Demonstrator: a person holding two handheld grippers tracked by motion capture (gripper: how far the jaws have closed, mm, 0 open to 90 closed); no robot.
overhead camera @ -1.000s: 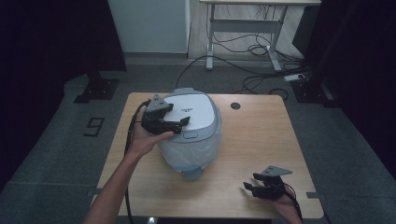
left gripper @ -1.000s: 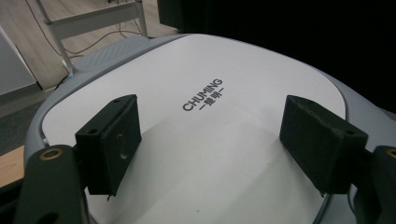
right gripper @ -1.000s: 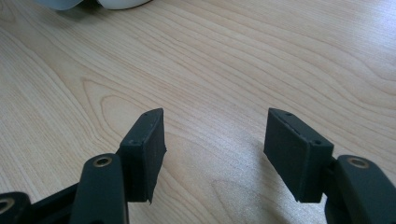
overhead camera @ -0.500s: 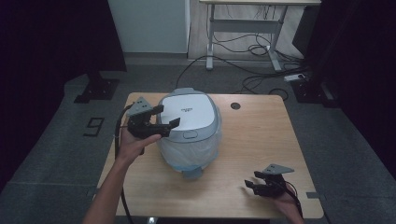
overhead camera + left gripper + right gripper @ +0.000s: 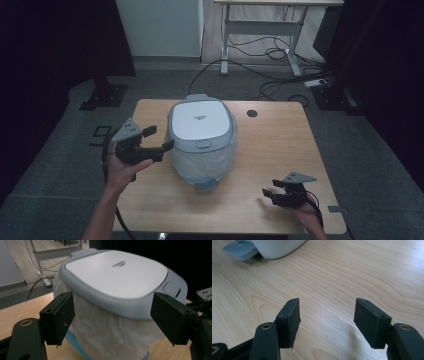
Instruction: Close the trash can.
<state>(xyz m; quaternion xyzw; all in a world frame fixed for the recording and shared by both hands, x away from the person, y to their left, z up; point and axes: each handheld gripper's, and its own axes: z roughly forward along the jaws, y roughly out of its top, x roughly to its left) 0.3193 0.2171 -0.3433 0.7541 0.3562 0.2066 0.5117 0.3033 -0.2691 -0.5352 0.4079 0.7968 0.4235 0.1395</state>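
- Black jaws of the left gripper (image 5: 159, 138) stand wide apart with nothing between the pads; in the left gripper view they frame the bin from its side, aimed at the band just under the lid, not touching it.
- The left hand (image 5: 122, 170) holds that gripper above the left part of the surface (image 5: 280, 145), just beside the bin.
- Right gripper (image 5: 270, 196) rests low at the near right corner of the surface, well apart from the bin; its jaws are parted by a moderate gap and hold nothing, bare wood grain showing between them in the right gripper view.
- Task's thing: a lidded waste bin (image 5: 202, 137), white lid (image 5: 117, 270) in a grey-blue rim, closed, standing mid-surface. A white liner bag (image 5: 110, 332) is folded out over the body below the rim. A grey foot pedal (image 5: 240, 250) juts from its near base.
- Step in hand, as judged: the left gripper is lining up beside the bin; no contact yet.
- Next move, as judged: it must come in level onto the rim or liner edge and close without dragging the thin liner or tipping the bin.
- Writing: a small logo is printed on the lid, too small to read. A push-button recess sits at the lid's front edge.
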